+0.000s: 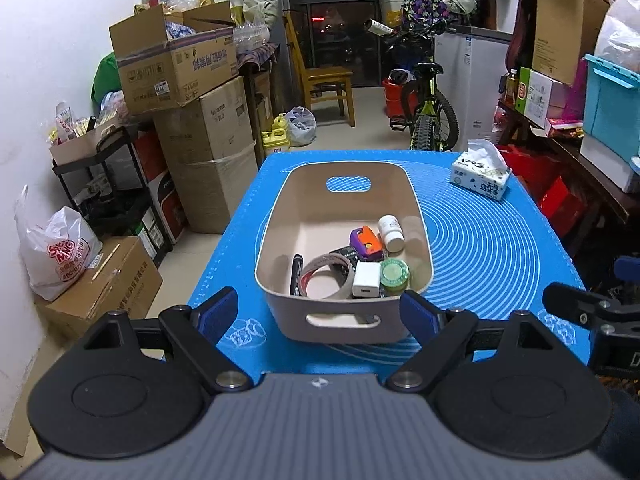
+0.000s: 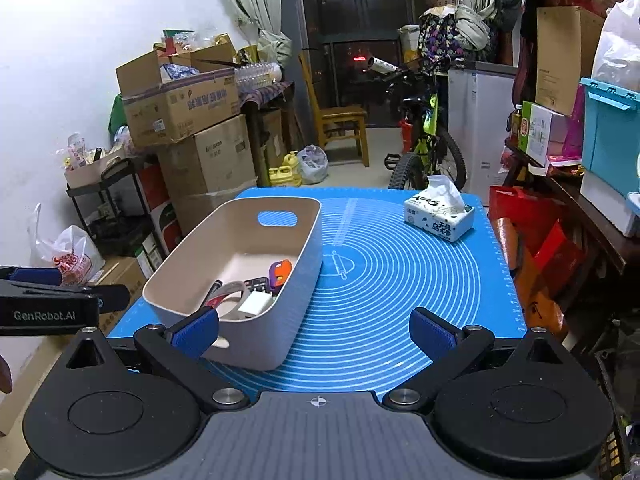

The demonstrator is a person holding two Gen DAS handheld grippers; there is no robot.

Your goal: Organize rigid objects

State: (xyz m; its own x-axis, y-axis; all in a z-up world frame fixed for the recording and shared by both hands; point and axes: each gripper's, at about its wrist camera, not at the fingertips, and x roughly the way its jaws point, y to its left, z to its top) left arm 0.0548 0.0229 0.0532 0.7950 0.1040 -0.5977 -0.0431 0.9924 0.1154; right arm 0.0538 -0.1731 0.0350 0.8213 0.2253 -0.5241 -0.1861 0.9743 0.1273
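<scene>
A beige plastic bin [image 1: 280, 208] stands on the blue mat [image 1: 488, 248]. It holds a white pill bottle [image 1: 391, 233], a purple and orange item [image 1: 365, 242], a tape roll [image 1: 327, 276], a white charger [image 1: 366, 285], a green-lidded jar [image 1: 394, 276] and a black marker [image 1: 296, 272]. My left gripper [image 1: 320, 316] is open and empty, just in front of the bin's near wall. My right gripper [image 2: 316, 332] is open and empty, at the bin's [image 2: 304, 248] near right corner. The charger [image 2: 256, 303] and tape [image 2: 230, 294] show there too.
A tissue pack [image 1: 480, 174] lies at the mat's far right, also in the right wrist view [image 2: 439, 216]. Cardboard boxes [image 1: 180, 68] and a black rack [image 1: 108, 176] stand left of the table. A bicycle [image 1: 428, 116] and chair [image 1: 324, 84] stand behind. Shelves [image 1: 580, 148] crowd the right.
</scene>
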